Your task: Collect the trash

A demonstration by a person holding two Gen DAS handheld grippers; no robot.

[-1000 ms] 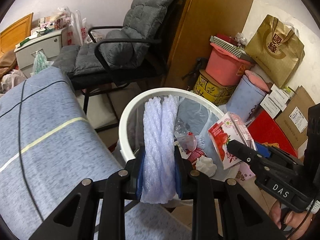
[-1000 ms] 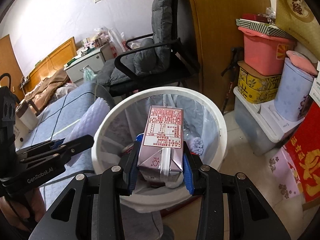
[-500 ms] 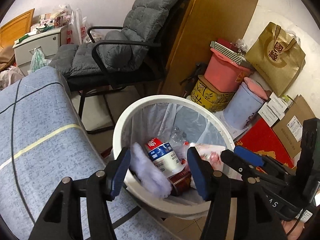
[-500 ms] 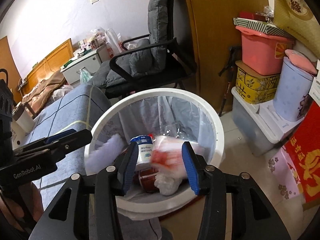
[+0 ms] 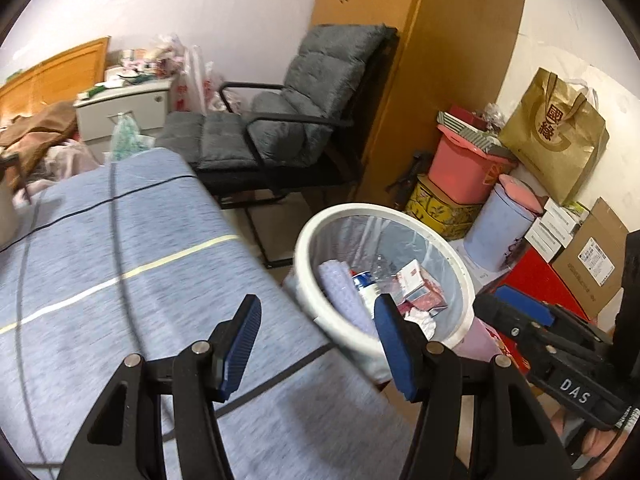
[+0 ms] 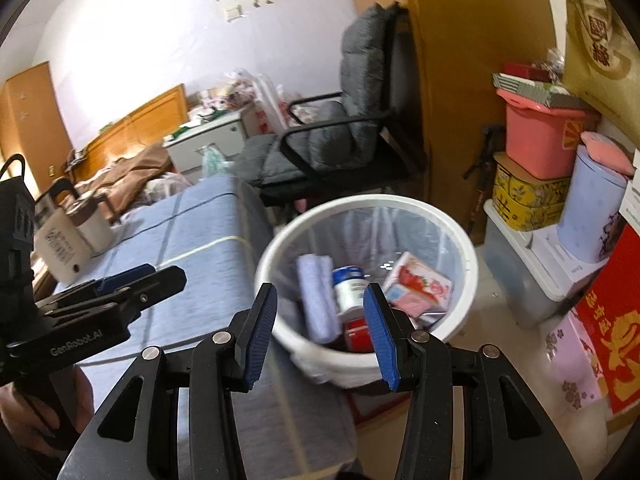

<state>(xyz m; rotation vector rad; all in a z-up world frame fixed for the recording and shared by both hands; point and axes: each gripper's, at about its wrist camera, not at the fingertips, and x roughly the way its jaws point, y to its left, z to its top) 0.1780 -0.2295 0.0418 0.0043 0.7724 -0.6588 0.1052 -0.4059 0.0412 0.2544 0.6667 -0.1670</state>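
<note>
A white trash bin (image 5: 460, 276) (image 6: 468, 240) with a clear liner stands on the floor beside the blue table. Inside lie a pale lilac foam roll (image 5: 340, 284) (image 6: 316, 300), a strawberry milk carton (image 5: 416, 280) (image 6: 420, 280) and a blue-and-white bottle (image 6: 348, 284). My left gripper (image 5: 316, 340) is open and empty, above the table's edge, left of the bin. My right gripper (image 6: 320, 324) is open and empty, hovering at the bin's near rim. Each gripper shows in the other's view: the right gripper (image 5: 520, 320), the left gripper (image 6: 132, 284).
A blue cloth-covered table (image 5: 100, 280) fills the left. A grey padded chair (image 5: 288, 120) stands behind the bin. Stacked boxes, a pink tub (image 5: 468, 168) and a gold paper bag (image 5: 556, 132) crowd the right wall. A white kettle-like jug (image 6: 68, 240) sits on the table.
Both grippers opened: the foam roll fell from the left and the milk carton from the right into the bin. Both grippers then pulled back and up from the bin.
</note>
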